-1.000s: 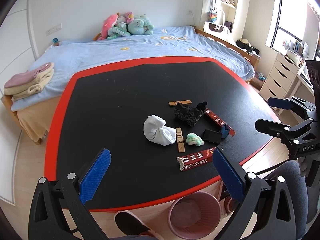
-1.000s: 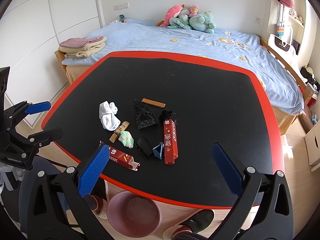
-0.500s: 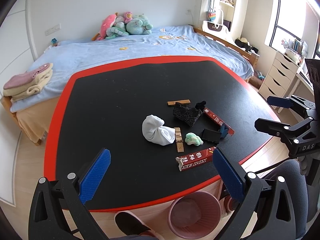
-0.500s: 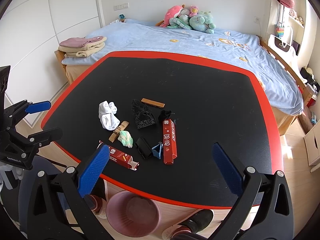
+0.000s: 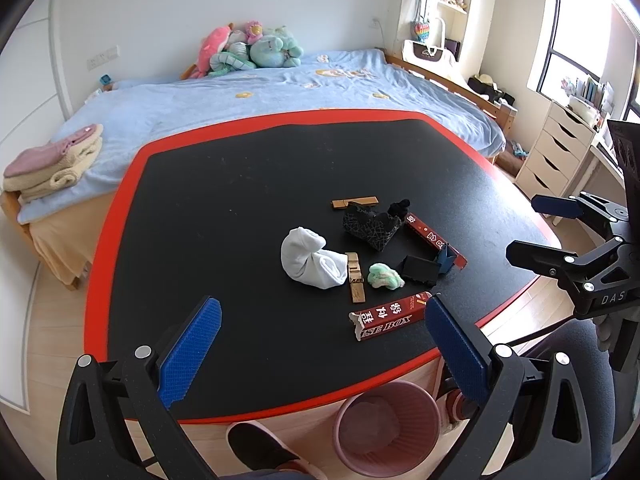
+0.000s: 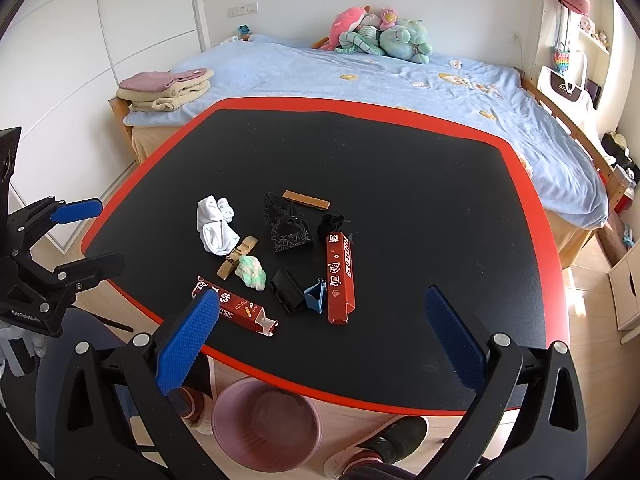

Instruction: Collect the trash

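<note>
Above table (image 5: 240,200): both hand-held grippers, left (image 5: 320,336), right (image 6: 320,336), level, spread wide, empty.

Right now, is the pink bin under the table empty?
Not empty: the pink bin stands upright on the floor with some pale crumpled stuff at the bottom, otherwise mostly unfilled.

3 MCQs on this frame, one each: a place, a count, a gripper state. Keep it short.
1. Where is the pink bin?
A. on the bed
B. on the floor by the table's near edge
C. on the table

2. How many red boxes lie on the table?
A. one
B. two
C. four

3. The right gripper is:
A. open, empty
B. shut on a sock
C. shut on a box

Key: 1 B, it stands below the red rim. 2 B, a long one and a torn one. 3 A, pads wide apart.
</note>
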`<state>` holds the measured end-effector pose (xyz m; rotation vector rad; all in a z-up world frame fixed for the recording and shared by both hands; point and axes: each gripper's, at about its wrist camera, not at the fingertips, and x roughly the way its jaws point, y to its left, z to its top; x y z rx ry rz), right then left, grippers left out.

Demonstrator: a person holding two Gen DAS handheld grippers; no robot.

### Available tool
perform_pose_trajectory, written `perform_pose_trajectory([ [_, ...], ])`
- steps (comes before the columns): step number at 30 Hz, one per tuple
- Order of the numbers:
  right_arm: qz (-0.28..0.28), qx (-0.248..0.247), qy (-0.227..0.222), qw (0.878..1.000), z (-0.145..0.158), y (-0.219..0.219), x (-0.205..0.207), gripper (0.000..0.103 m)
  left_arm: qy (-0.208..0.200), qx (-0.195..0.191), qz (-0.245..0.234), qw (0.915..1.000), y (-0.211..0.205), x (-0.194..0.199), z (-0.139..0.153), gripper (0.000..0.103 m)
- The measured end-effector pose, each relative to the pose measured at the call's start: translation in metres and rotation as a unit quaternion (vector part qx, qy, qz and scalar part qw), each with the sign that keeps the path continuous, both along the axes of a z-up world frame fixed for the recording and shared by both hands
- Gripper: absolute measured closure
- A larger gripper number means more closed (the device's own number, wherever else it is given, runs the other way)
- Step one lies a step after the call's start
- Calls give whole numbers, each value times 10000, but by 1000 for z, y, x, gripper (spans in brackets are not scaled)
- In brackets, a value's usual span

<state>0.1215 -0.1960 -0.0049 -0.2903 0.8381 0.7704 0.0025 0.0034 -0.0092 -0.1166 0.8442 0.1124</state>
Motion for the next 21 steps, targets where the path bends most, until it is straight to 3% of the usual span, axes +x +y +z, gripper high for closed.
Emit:
perform_pose_trajectory([
  [12,-16,-108,76,9999,-6,4,6,3,87,-12,-35,10000,5,4,-6,5],
  [21,21,-351,254,9991,-9,19,37,3,324,-166,-99,9993,21,28,-12,5],
])
